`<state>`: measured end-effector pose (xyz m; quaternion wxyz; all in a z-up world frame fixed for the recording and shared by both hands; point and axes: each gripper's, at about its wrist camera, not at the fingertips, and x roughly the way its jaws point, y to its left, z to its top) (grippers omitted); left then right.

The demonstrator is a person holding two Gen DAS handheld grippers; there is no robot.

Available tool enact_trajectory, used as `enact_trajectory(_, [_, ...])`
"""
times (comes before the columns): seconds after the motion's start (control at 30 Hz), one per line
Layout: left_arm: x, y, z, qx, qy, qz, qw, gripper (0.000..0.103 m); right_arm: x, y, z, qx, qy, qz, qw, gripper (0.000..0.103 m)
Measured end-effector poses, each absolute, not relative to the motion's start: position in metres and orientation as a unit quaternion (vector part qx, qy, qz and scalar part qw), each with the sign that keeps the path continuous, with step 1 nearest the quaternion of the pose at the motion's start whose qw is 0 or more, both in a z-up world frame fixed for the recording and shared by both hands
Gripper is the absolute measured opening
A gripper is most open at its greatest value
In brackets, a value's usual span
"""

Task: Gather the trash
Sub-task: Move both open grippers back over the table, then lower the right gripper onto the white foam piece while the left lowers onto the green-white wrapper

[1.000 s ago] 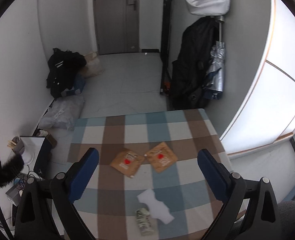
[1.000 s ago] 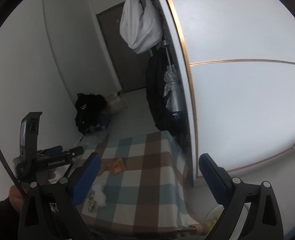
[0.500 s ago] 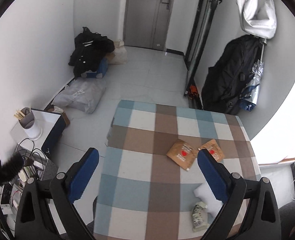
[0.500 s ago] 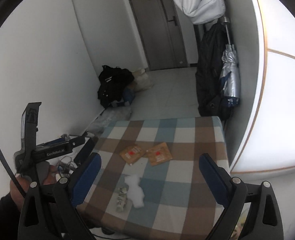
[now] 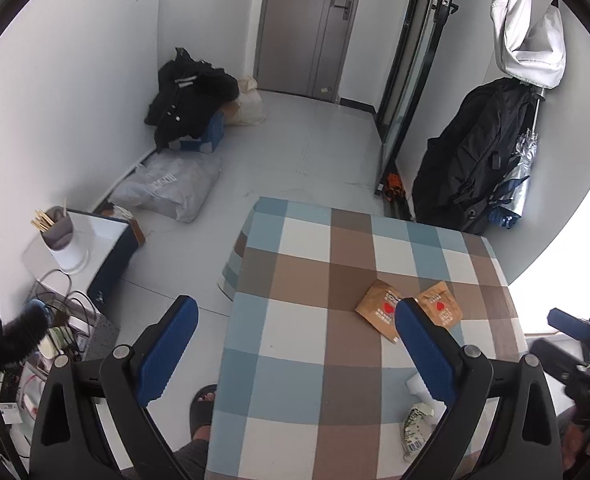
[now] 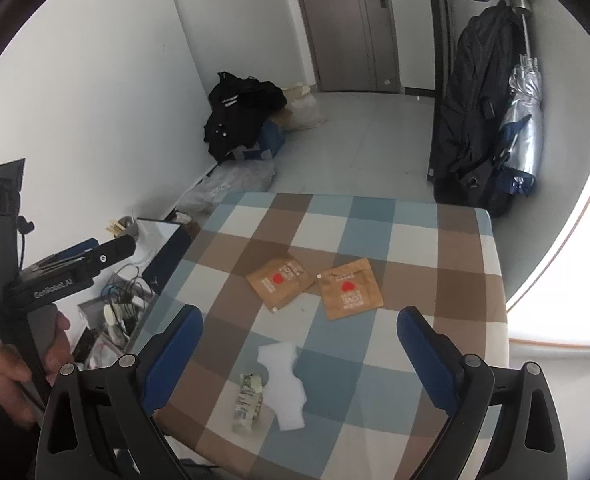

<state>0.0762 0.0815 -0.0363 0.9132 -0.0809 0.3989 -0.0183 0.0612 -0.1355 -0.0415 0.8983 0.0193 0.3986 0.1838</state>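
Four pieces of trash lie on the counter (image 6: 471, 248), which is covered with a cloth of blue, brown and white squares. Two of them are flat brown paper packets, each with a red heart and some white print. The left brown packet (image 6: 279, 283) and the right brown packet (image 6: 350, 288) lie side by side near the middle of the cloth, very close to each other, both turned at an angle. The third piece is a white foam scrap (image 6: 283, 380) with an irregular, wavy outline; it lies flat, closer to the near edge. The fourth is a crumpled small wrapper (image 6: 247, 402), pale green and white with a printed label, just beside the foam scrap on its left and perhaps touching it.

In the left wrist view the same two packets show beside the blue right finger, and the wrapper (image 5: 415, 428) lies low at the near edge.

The right gripper (image 6: 297, 346) hangs above the near part of the counter with its jaws spread wide and nothing between them; the foam scrap and the wrapper lie under the gap. The left gripper (image 5: 295, 342) is also released, jaws wide apart and empty, above the left edge of the counter. A hand (image 6: 19, 360) holds its handle at the left side of the right wrist view.

On the floor around there is one black jacket (image 6: 239, 108) on a blue box, one clear plastic bag (image 5: 171, 186), and one foot in a dark slipper (image 5: 203, 404) beside the counter. One dark coat (image 6: 475, 112) and one silver umbrella (image 6: 525, 128) hang at the right wall.
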Motion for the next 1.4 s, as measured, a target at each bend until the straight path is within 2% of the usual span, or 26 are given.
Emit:
enact_trajectory(0.17, [0.080,0.089,-0.040,-0.100,0.414,-0.025,0.904,0.097,0.068,-0.131,-0.058,0.029,0.400,0.175,0.899,0.096])
enact_trajectory(0.3, [0.081,0.090,-0.043,-0.100,0.424,-0.023,0.900,0.097,0.076,-0.127,-0.067,0.044,0.419,0.183,0.889,0.092])
enact_trajectory(0.67, [0.087,0.099,-0.052,-0.121,0.450,-0.022,0.884,0.097,0.095,-0.109,-0.099,0.037,0.478,0.185,0.858,0.090])
enact_trajectory(0.77, [0.088,0.103,-0.053,-0.121,0.450,-0.010,0.885,0.097,0.096,-0.098,-0.109,0.010,0.495,0.190,0.848,0.083])
enact_trajectory(0.83, [0.090,0.104,-0.054,-0.123,0.453,-0.012,0.883,0.097,0.097,-0.093,-0.116,0.005,0.508,0.197,0.839,0.074])
enact_trajectory(1.0, [0.092,0.108,-0.061,-0.143,0.467,-0.030,0.872,0.097,0.099,-0.084,-0.131,-0.011,0.532,0.207,0.821,0.068])
enact_trajectory(1.07, [0.091,0.111,-0.063,-0.154,0.469,-0.036,0.869,0.097,0.099,-0.081,-0.135,-0.022,0.535,0.204,0.819,0.061])
enact_trajectory(1.17, [0.092,0.114,-0.068,-0.163,0.480,-0.033,0.862,0.097,0.098,-0.077,-0.138,-0.038,0.535,0.201,0.820,0.051])
enact_trajectory(1.23, [0.092,0.115,-0.071,-0.172,0.484,-0.035,0.857,0.097,0.097,-0.075,-0.140,-0.044,0.538,0.201,0.817,0.033])
enact_trajectory(1.4, [0.089,0.113,-0.077,-0.178,0.494,-0.037,0.850,0.097,0.093,-0.081,-0.130,-0.039,0.517,0.197,0.832,0.033])
